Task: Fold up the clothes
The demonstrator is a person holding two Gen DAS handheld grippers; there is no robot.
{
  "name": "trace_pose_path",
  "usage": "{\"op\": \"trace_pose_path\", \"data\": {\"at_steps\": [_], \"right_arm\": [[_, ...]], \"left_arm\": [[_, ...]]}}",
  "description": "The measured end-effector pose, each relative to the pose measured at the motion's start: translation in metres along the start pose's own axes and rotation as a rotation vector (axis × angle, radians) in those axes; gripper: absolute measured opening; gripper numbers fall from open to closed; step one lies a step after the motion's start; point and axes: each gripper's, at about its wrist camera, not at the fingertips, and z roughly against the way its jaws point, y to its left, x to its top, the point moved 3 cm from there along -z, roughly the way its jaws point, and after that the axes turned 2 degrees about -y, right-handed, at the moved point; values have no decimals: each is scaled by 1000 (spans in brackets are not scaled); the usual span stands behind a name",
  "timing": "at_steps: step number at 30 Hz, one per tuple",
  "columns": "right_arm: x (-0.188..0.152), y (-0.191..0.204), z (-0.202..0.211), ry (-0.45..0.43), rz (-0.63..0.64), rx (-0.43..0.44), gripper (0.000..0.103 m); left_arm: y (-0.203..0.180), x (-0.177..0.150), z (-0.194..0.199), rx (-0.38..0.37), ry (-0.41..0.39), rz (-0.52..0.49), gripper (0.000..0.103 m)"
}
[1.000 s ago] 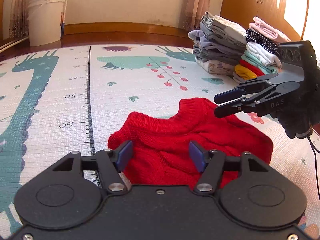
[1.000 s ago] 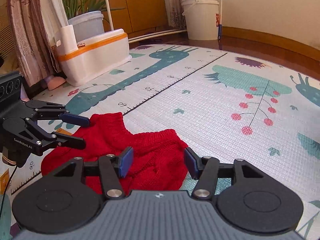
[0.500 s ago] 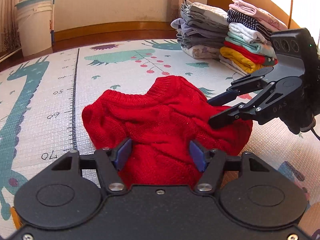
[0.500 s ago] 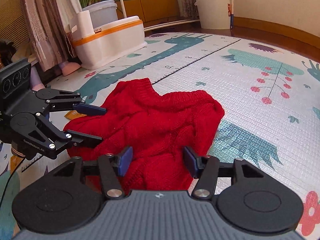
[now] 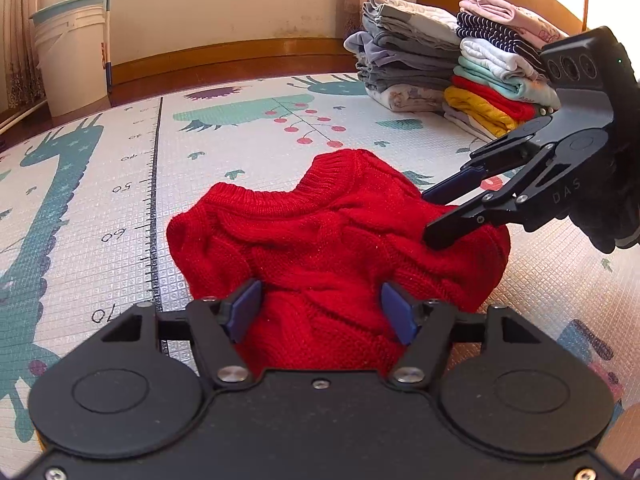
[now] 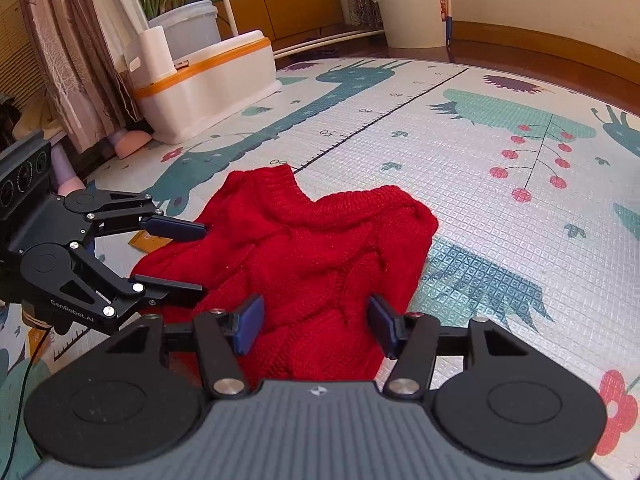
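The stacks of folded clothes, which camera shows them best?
The left wrist view: two stacks of folded clothes sit at the mat's far edge, unobstructed except where the right hand-held gripper overlaps. The right wrist view doesn't show them.

Both hand-held grippers nearer sweater (image 5: 336, 240)

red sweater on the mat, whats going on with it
A person holds a two-finger gripper in each hand over a crumpled red sweater on the play mat. The left gripper and right gripper are both open, closing in from opposite sides, neither gripping yet. Two stacks of folded clothes sit behind.
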Motion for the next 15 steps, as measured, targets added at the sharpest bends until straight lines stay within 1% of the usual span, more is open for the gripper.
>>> {"op": "trace_pose_path", "data": {"at_steps": [2, 6, 7, 8, 10, 12, 15], "right_arm": [[1, -4, 11, -23, -70, 6, 58], [-2, -28, 11, -8, -225, -5, 60], [-2, -35, 8, -3, -268, -11, 60], [-3, -41, 5, 1, -304, -9, 60], [-4, -50, -2, 13, -385, 6, 60], [-6, -55, -9, 26, -447, 27, 61], [-8, -54, -19, 52, -469, 61, 61]], "left_arm": [[7, 8, 11, -1, -28, 80, 68], [30, 19, 27, 23, -73, 290, 72], [38, 19, 28, 33, -70, 345, 76], [46, 17, 28, 46, -62, 406, 77], [59, 11, 26, 55, -41, 521, 77], [64, 7, 25, 44, -25, 604, 77], [68, -2, 19, 8, 2, 711, 77]]}}
